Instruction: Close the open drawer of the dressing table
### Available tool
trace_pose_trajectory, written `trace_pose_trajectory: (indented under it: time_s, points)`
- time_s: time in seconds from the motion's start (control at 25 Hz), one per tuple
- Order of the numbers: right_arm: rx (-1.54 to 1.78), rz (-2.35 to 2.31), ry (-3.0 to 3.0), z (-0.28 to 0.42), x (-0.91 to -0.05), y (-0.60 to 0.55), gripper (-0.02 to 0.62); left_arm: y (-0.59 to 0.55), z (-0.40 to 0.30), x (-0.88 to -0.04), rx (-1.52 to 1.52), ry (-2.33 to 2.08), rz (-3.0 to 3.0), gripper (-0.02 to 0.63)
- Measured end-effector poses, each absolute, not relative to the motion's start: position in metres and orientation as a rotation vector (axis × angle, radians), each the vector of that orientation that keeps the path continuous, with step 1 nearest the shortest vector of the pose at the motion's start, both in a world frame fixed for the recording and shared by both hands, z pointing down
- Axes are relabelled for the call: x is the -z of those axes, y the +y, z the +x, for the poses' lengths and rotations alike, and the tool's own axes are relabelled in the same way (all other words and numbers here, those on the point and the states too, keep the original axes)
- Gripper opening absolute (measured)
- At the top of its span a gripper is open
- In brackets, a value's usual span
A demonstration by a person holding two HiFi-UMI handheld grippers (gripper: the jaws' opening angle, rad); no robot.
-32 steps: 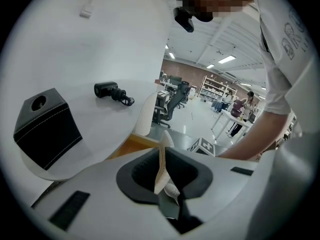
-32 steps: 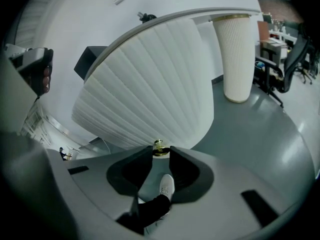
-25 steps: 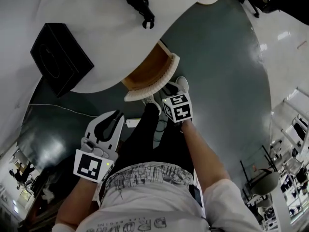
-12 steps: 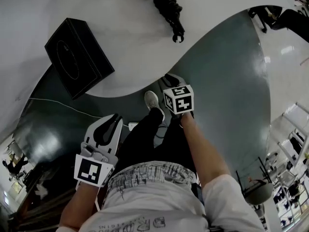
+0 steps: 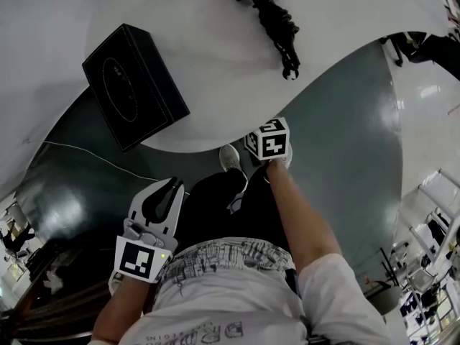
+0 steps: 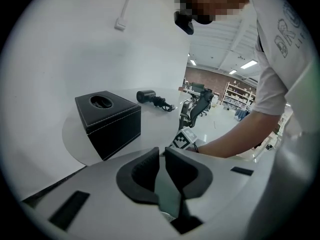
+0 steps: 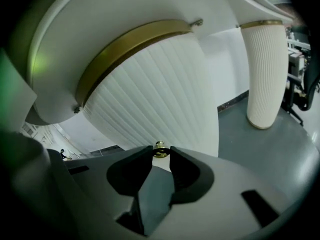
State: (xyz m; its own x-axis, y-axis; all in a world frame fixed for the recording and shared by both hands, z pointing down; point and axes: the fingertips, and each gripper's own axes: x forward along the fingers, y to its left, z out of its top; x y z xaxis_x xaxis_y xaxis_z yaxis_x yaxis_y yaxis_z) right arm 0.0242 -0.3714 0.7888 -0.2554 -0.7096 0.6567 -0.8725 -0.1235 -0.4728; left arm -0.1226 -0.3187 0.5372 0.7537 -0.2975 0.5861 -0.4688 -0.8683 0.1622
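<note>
Grippers: two; right gripper (image 7: 160, 155) clamps one brass knob (image 7: 160, 147); left gripper (image 6: 162, 152) closed, empty.
Hidden: drawer (image 7: 160, 94) under tabletop (image 5: 215, 85) in head view.

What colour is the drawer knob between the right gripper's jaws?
Shiny gold knob; it shows best in the right gripper view.

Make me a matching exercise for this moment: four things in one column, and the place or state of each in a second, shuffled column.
Things:
1. black tissue box
2. hair dryer
3. brass drawer knob
4. left claw

Places or states:
A. held by the right claw, between its jaws
B. standing on the white tabletop, oval opening up
C. shut, empty, off the tabletop
D. lying on its side on the tabletop

Pairs: 1-B; 2-D; 3-A; 4-C
</note>
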Motion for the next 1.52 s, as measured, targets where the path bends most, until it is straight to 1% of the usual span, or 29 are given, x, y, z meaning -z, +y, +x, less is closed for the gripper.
trace_pose_trajectory:
  time_s: [0.32,0.56,0.64,0.84,1.16,1.52]
  points:
    - [-1.288,1.851,-2.002,0.023,-0.790,-0.381,0.120,-0.319,-0.136,-0.550,-0.839,-0.599,2.656,0.054]
    - [-1.310,1.852,-2.015,0.024,-0.790,-0.379,0.120,-0.314,-0.126,-0.544,-0.830,-0.556,2.701,0.054]
    - [-1.320,1.856,-2.014,0.026,-0.788,-0.375,0.167,-0.312,-0.122,-0.539,-0.826,-0.543,2.713,0.054]
    - [-1.292,1.859,-2.000,0.030,-0.786,-0.356,0.170,-0.309,-0.115,-0.529,-0.799,-0.526,2.749,0.054]
    - [-1.245,1.868,-1.981,0.041,-0.737,-0.318,0.170,-0.296,-0.099,-0.488,-0.709,-0.509,2.816,0.054]
    - [-1.179,1.852,-2.031,0.037,-0.669,-0.272,0.170,-0.275,-0.088,-0.444,-0.620,-0.522,2.872,0.054]
